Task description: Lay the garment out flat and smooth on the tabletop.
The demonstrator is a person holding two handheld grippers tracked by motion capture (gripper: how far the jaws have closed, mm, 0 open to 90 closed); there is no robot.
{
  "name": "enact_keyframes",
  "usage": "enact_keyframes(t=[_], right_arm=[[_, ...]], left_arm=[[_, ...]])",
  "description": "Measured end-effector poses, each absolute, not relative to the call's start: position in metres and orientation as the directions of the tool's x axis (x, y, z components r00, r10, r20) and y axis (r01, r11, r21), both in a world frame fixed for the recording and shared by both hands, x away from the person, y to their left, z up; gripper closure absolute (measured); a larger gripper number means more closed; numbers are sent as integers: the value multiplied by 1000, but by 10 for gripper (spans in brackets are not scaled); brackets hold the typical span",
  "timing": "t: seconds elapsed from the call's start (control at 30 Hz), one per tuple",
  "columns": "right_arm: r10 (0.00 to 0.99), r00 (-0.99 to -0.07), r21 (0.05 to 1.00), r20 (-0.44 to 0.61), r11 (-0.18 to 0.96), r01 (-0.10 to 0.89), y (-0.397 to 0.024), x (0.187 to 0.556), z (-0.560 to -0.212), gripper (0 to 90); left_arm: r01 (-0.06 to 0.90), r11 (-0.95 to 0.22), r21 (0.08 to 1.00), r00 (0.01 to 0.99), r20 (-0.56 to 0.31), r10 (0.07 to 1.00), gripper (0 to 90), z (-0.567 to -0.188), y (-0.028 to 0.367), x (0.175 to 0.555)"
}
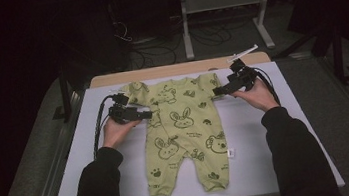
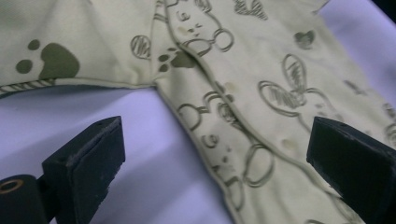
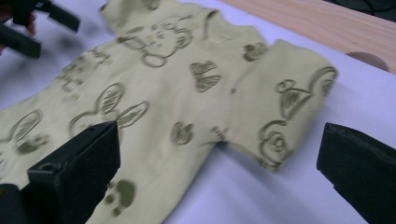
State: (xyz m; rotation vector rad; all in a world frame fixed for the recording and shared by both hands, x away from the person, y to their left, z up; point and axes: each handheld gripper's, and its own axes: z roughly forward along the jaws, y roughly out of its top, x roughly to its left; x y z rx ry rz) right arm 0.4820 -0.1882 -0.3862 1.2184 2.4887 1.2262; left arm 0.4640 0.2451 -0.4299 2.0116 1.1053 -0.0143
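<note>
A yellow-green baby romper (image 1: 183, 132) printed with rabbits, bears and paw marks lies spread flat, front up, on a white table (image 1: 281, 165), its collar toward the far edge and its two legs toward the person. Both short sleeves are laid out to the sides. The left gripper (image 1: 147, 115) sits low at the garment's left side, just below the left sleeve (image 1: 135, 91), its jaws spread wide with nothing between them; in the left gripper view one jaw is over bare table and the other over the printed cloth, the side seam running between. The right gripper (image 1: 217, 91) points at the right sleeve (image 1: 209, 81), jaws likewise wide apart and empty, the sleeve's cuff lying ahead of them in the right gripper view. A small white tag (image 1: 230, 153) juts from the romper's right side seam near the hip; any writing on it is too small to read. A strip of bare wood (image 1: 110, 79) shows beyond the white surface.
</note>
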Motion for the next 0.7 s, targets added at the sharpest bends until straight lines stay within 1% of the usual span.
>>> enact_keyframes(t=[0.07, 0.13, 0.23, 0.27, 0.33, 0.4, 0.43, 0.47, 0.53, 0.57, 0.63, 0.7], right_arm=[[714, -660, 696, 236, 350, 627, -190, 487, -393, 0], [724, -643, 679, 252, 341, 650, -191, 492, -403, 0], [750, -617, 649, 237, 350, 675, -191, 497, -414, 0], [759, -610, 633, 226, 361, 685, -191, 498, -418, 0], [770, -602, 622, 211, 369, 691, -191, 501, -423, 18], [777, -584, 620, 233, 344, 705, -191, 503, -428, 25], [780, -576, 615, 243, 335, 714, -191, 505, -430, 23], [784, -569, 615, 247, 327, 718, -191, 506, -432, 23], [792, -556, 617, 251, 312, 722, -190, 507, -434, 25], [801, -543, 624, 253, 294, 724, -190, 509, -435, 31], [811, -530, 632, 248, 279, 723, -188, 510, -435, 60], [822, -515, 639, 244, 263, 723, -185, 511, -437, 85]], left_arm=[[709, -263, 655, 614, -389, 687, 78, -433, 244, 465], [703, -281, 654, 624, -378, 684, 126, -435, 241, 465], [714, -289, 638, 623, -389, 679, 146, -440, 235, 465], [717, -290, 634, 624, -397, 673, 183, -442, 234, 466], [714, -298, 633, 630, -395, 669, 227, -444, 232, 466], [707, -319, 631, 630, -356, 691, 379, -445, 227, 464], [704, -325, 631, 632, -350, 691, 431, -444, 227, 464], [703, -333, 629, 634, -341, 694, 535, -444, 226, 464], [690, -354, 631, 640, -305, 705, 670, -443, 224, 463], [690, -355, 631, 640, -303, 706, 743, -443, 224, 462], [692, -363, 623, 643, -304, 703, 803, -443, 224, 462], [685, -377, 623, 650, -290, 702, 830, -443, 223, 461]])
